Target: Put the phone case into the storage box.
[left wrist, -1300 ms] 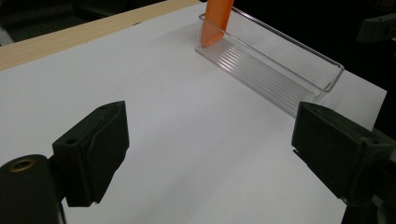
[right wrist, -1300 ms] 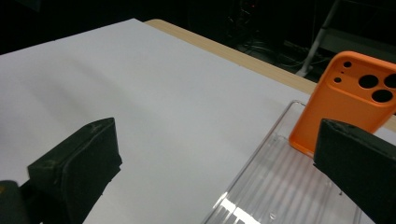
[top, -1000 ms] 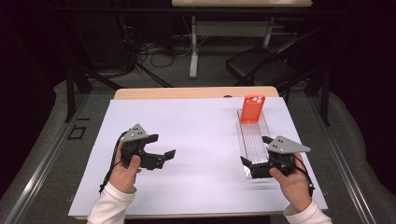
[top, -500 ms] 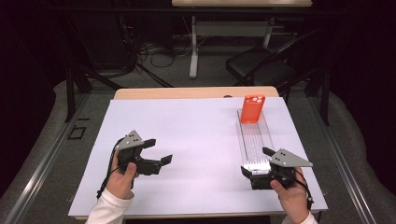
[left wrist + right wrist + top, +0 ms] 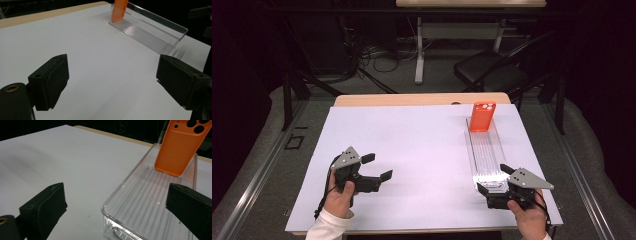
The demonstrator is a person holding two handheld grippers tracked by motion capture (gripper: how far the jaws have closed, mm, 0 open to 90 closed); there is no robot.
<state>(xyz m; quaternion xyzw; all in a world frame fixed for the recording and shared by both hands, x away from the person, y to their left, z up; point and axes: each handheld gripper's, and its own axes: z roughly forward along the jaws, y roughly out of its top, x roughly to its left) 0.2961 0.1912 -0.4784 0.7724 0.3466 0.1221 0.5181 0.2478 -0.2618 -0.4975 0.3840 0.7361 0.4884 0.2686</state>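
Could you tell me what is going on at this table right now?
A person holds a pair of tongs in each hand over a white sheet. The left tongs and right tongs are both open and empty. The right tongs sit at the near end of a clear tray, where an orange phone case leans at the far end.

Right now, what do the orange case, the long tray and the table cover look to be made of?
Orange phone case: probably silicone or soft plastic, matte, with crisp moulded camera cutouts.
Tray: clear hard plastic, likely acrylic, glossy; the surface beneath shows through, its floor is ribbed, and its rim catches highlights.
Table cover: white sheet, matte, paper or thin plastic; can't tell which. A wood-look tabletop edge shows beyond it.
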